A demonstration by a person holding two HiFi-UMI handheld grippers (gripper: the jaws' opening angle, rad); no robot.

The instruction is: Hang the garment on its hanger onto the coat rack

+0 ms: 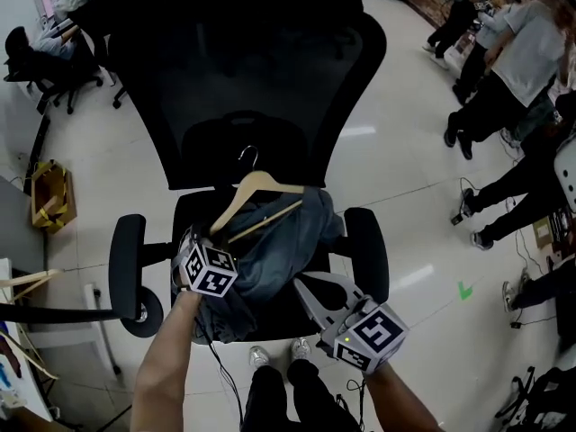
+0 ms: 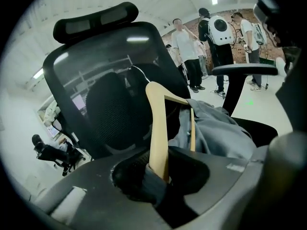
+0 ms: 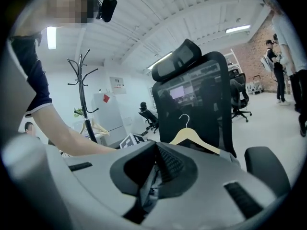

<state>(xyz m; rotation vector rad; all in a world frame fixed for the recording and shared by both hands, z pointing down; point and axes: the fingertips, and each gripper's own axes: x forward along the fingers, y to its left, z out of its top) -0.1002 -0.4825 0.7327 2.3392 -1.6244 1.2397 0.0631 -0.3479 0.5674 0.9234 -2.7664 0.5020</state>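
Note:
A grey-blue garment (image 1: pixel 279 241) lies bunched on the seat of a black office chair (image 1: pixel 252 79), partly on a wooden hanger (image 1: pixel 256 187) with a metal hook. My left gripper (image 1: pixel 200 239) is at the hanger's lower left end. In the left gripper view it (image 2: pixel 160 178) is shut on the hanger's wooden arm (image 2: pixel 156 128), with a fold of cloth pinched in too. My right gripper (image 1: pixel 306 286) is at the garment's near right edge. In the right gripper view it (image 3: pixel 151 176) is shut on grey fabric (image 3: pixel 148 188). The black coat rack (image 3: pixel 82 95) stands far off to the left.
The chair's armrests (image 1: pixel 126 259) (image 1: pixel 367 250) flank the seat, and its tall mesh back (image 3: pixel 201 95) rises behind the hanger. Several people (image 1: pixel 522 61) stand at the right. Another office chair (image 1: pixel 36 61) is at the far left. Cables lie on the floor by my feet (image 1: pixel 270 358).

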